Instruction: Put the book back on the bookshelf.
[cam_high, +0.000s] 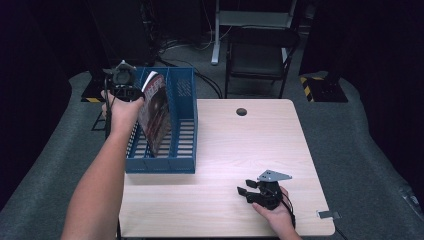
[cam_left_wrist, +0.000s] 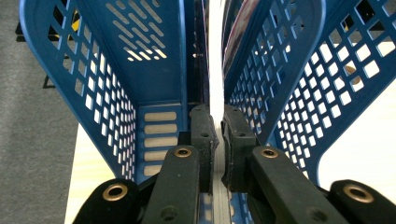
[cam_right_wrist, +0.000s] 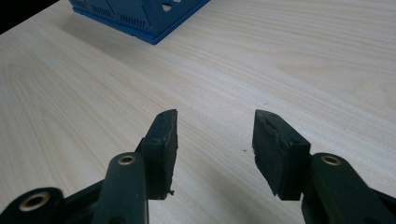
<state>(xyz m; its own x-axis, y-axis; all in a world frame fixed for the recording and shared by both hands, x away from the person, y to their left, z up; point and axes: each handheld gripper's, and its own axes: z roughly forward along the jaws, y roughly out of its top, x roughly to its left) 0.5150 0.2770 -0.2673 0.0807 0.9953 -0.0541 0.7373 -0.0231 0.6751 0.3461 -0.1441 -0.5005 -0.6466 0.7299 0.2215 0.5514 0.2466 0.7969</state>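
High view first: the left hand-held gripper (cam_high: 123, 80) is up at the far end of the blue file rack (cam_high: 182, 165), pinched tight on the top edge of a magazine (cam_high: 154, 112) that stands tilted in the middle slot. Left gripper view has the jaws clamped on that thin white edge (cam_left_wrist: 215, 70), blue dividers rising on either side. Judgement call here: keep the magazine parallel to the dividers, let it slide straight down, and let go only once its bottom edge sits on the slatted floor. Over on the near right of the bench (cam_high: 260, 145), the right hand-held gripper (cam_high: 245, 190) rests with its jaws spread, nothing between them, well apart from the rack.
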